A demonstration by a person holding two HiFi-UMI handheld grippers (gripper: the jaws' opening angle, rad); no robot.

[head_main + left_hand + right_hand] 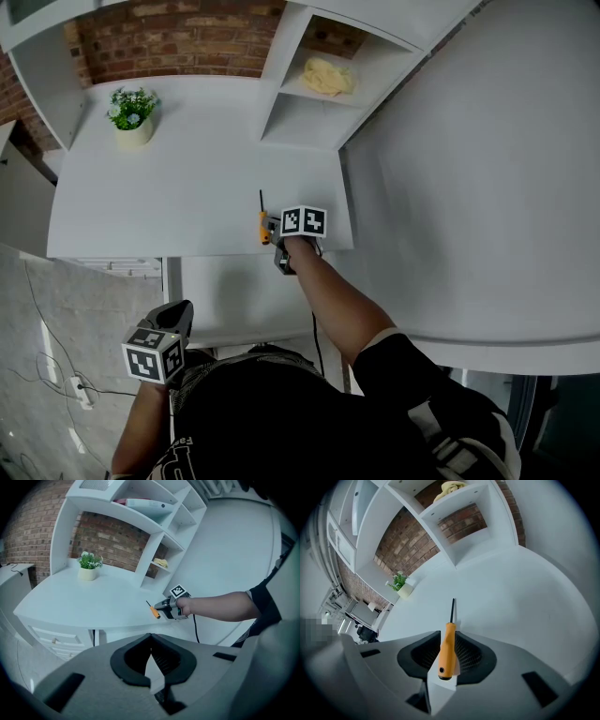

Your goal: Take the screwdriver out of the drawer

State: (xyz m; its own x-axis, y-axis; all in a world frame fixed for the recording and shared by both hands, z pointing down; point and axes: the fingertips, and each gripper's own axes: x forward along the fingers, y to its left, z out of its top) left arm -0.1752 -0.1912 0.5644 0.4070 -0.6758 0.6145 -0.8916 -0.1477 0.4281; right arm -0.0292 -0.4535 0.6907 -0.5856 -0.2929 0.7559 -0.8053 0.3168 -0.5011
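Note:
The screwdriver has an orange handle and a thin black shaft. My right gripper is shut on the handle, just above the white desk near its front edge. In the right gripper view the screwdriver sits between the black pads, shaft pointing out over the desk top. The left gripper view shows the screwdriver and right gripper from the side. My left gripper hangs low at the left, below the desk, shut on nothing. A white surface lies under the desk edge; I cannot tell if it is the drawer.
A small potted plant stands at the desk's back left. A white shelf unit at the back right holds a yellow cloth. Closed drawers sit under the desk's left end. A power strip and cables lie on the floor.

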